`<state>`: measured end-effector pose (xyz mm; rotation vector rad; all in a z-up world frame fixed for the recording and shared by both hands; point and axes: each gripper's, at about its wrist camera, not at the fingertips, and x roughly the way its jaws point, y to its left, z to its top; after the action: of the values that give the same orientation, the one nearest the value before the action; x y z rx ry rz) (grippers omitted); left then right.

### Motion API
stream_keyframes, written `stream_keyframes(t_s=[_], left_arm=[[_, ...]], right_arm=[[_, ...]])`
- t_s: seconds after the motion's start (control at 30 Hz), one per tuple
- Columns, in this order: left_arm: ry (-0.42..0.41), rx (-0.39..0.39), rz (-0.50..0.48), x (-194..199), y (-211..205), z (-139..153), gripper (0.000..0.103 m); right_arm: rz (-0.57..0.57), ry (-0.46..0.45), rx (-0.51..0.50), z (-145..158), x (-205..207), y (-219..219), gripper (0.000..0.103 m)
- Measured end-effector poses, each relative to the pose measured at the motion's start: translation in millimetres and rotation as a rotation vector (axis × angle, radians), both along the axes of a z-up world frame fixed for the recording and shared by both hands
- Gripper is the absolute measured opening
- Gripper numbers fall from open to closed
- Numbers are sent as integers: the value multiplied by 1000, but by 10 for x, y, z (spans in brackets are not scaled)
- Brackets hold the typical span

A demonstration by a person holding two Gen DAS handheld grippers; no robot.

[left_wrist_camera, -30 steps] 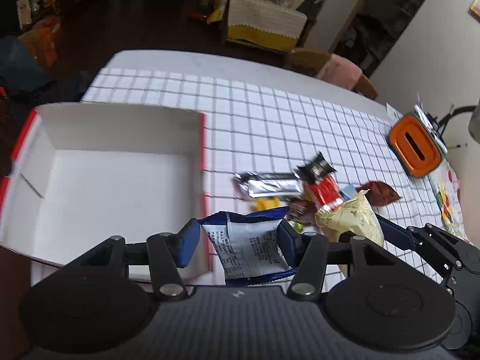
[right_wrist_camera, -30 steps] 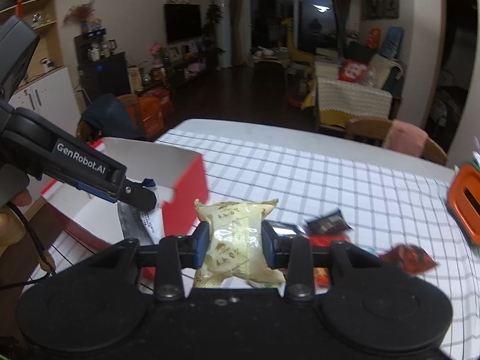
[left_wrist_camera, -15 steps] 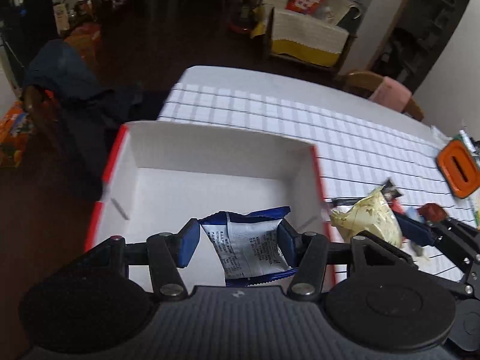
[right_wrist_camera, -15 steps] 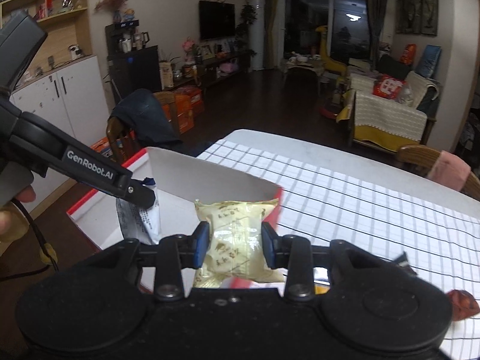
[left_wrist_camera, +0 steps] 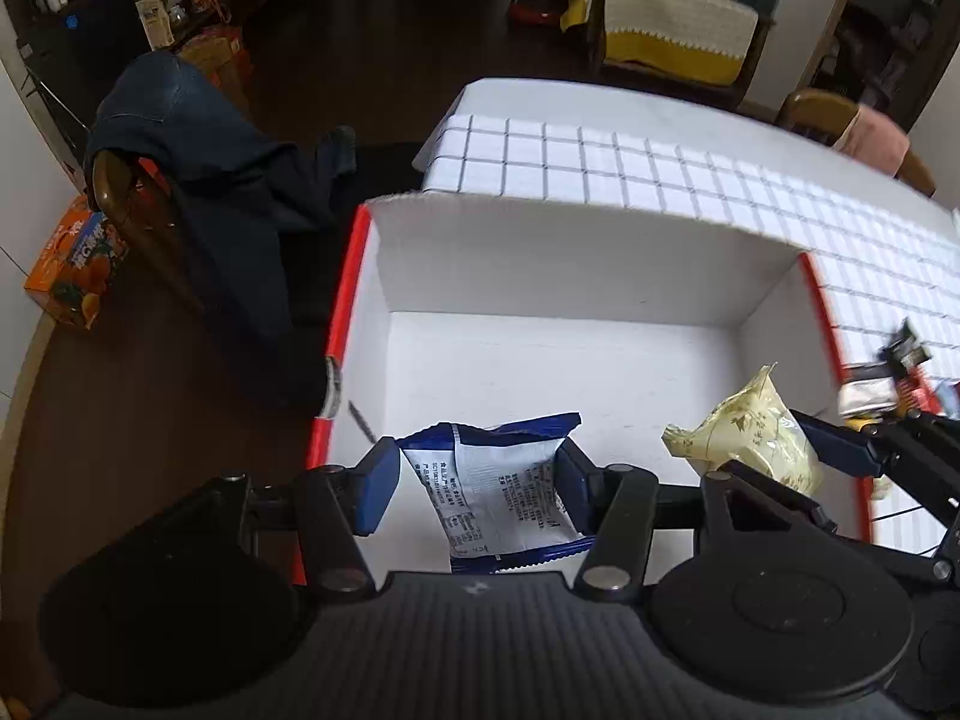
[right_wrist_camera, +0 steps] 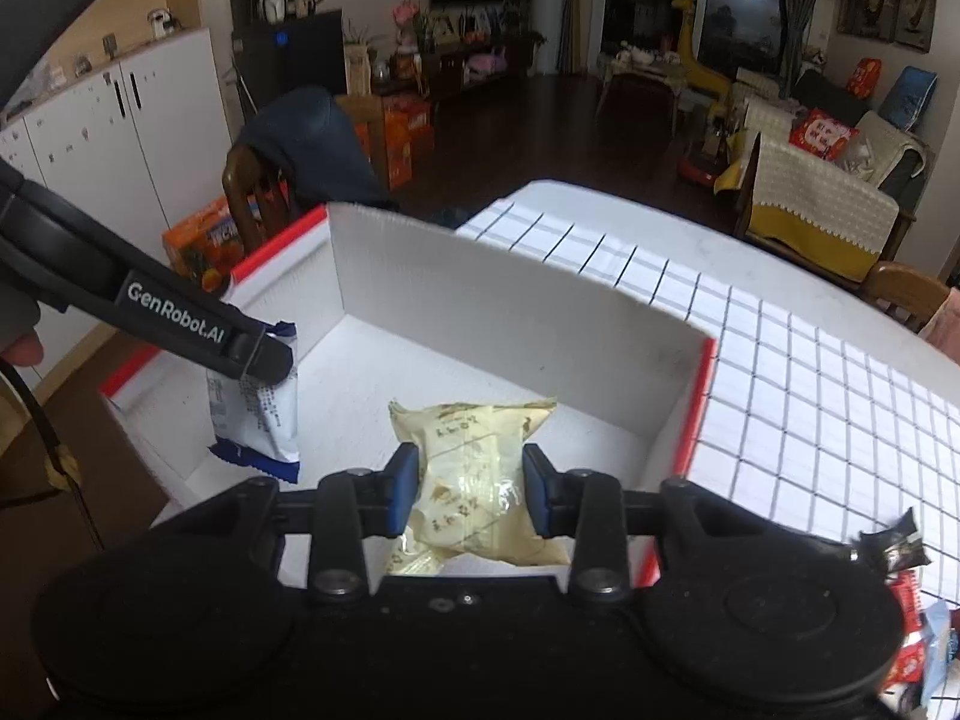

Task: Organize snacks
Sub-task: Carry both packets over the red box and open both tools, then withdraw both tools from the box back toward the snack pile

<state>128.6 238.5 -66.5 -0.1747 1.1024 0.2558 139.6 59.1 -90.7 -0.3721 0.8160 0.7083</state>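
My left gripper (left_wrist_camera: 477, 489) is shut on a blue-and-white snack packet (left_wrist_camera: 501, 492), held over the near-left part of a white box with red rims (left_wrist_camera: 558, 258). The same packet (right_wrist_camera: 255, 414) hangs from the left gripper's arm in the right wrist view. My right gripper (right_wrist_camera: 469, 498) is shut on a pale yellow snack packet (right_wrist_camera: 474, 480) above the box floor (right_wrist_camera: 360, 396). From the left wrist view that yellow packet (left_wrist_camera: 750, 438) sits at the box's right side. Nothing else lies in the box.
Several loose snacks (left_wrist_camera: 888, 378) lie on the checked tablecloth (left_wrist_camera: 660, 180) right of the box, seen too as wrappers (right_wrist_camera: 900, 576). A wooden chair draped with a dark jacket (left_wrist_camera: 198, 168) stands left of the table. An orange carton (left_wrist_camera: 72, 270) rests on the floor.
Both grippers have carried their packets leftward and down, from above the tablecloth and snack pile to over the inside of the box. Grips are unchanged.
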Motion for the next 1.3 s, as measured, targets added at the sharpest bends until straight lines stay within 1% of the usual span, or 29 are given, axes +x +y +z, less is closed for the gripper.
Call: stream_keyframes(t_s=[0.07,0.3,0.43,0.53,0.67,0.73,0.8,0.93,1.0,1.03,1.07,1.17,1.3], left_arm=[[15,6,-18,35,23,-78,55],[68,72,-94,104,-75,-289,55],[116,78,-120,165,-113,-398,55],[146,80,-122,207,-108,-500,55],[153,94,-136,220,-141,-534,56],[151,91,-136,215,-141,-521,56],[151,70,-134,214,-130,-502,56],[134,50,-127,179,-109,-452,57],[122,45,-126,152,-103,-418,60],[116,44,-124,144,-100,-404,63],[108,43,-122,131,-98,-385,66],[77,36,-120,69,-89,-301,66],[17,27,-122,-61,-113,-131,67]], right_arm=[[2,20,-15,-79,26,59,36],[7,52,-78,-283,65,243,36],[5,63,-102,-348,95,293,36],[18,69,-123,-392,91,315,36],[26,81,-139,-430,89,326,36],[26,87,-142,-443,102,341,36],[22,90,-140,-436,103,331,36],[8,92,-108,-370,92,259,36],[-3,90,-90,-320,80,214,36],[-8,91,-79,-294,81,199,36],[-13,90,-67,-265,73,175,37],[-34,90,-28,-166,51,96,38],[-46,81,23,2,-18,-21,39]])
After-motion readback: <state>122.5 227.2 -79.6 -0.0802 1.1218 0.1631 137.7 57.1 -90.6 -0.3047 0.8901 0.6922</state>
